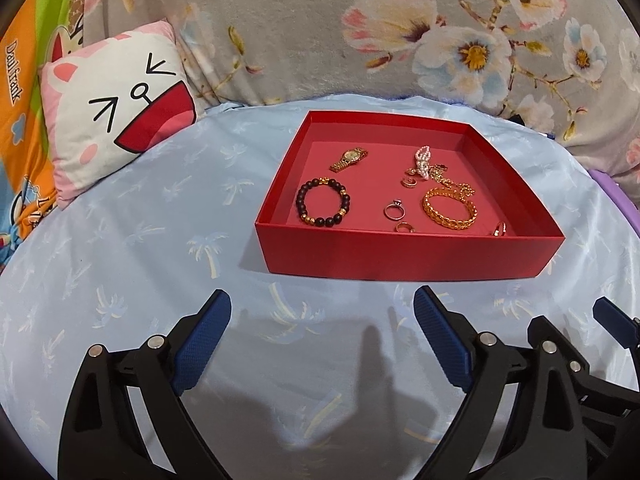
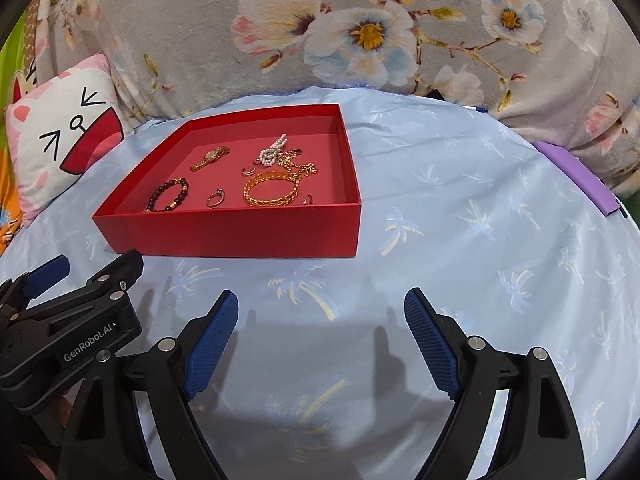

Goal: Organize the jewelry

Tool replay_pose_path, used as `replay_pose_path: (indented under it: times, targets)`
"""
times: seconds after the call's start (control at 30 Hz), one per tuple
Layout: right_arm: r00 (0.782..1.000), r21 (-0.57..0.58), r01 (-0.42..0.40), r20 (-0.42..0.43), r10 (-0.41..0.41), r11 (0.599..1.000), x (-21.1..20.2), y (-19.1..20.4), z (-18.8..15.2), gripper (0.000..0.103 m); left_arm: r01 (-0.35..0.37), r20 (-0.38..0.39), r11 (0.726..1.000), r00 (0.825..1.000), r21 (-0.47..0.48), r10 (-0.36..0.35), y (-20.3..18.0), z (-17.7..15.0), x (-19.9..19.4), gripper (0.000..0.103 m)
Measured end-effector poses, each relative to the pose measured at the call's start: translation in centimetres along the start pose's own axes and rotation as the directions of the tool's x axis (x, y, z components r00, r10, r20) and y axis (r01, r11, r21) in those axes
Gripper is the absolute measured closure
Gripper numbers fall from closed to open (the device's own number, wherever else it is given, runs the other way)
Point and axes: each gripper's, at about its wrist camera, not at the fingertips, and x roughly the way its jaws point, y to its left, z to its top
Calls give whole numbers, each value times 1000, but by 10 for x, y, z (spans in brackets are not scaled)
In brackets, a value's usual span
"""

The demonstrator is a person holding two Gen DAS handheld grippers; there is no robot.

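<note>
A shallow red box [image 1: 400, 256] [image 2: 240, 236] sits on a light blue sheet. In it lie a gold watch [image 1: 349, 159] [image 2: 210, 159], a dark bead bracelet [image 1: 323, 202] [image 2: 167, 194], a gold chain bangle [image 1: 450, 209] [image 2: 271, 189], a pearl hair clip [image 1: 423, 162] [image 2: 273, 151], a gold necklace [image 1: 456, 186] [image 2: 300, 168] and several rings [image 1: 392, 211] [image 2: 215, 199]. My left gripper [image 1: 322, 312] is open and empty, in front of the box. My right gripper [image 2: 321, 312] is open and empty, in front of the box and to its right.
A cat-face cushion [image 1: 116, 108] [image 2: 60, 136] lies left of the box. A grey floral blanket [image 1: 320, 28] [image 2: 320, 28] rises behind it. A purple item [image 2: 576, 176] lies at the sheet's right edge. The left gripper's body [image 2: 68, 320] shows beside my right one.
</note>
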Motion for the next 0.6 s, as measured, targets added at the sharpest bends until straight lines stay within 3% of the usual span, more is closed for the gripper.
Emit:
replay_pose_path:
  times: [0.6]
  targets:
    - [999, -1, 9, 33, -9, 1000, -7, 0, -1, 18, -29, 28, 1000, 999, 8, 28, -2, 0, -6, 13]
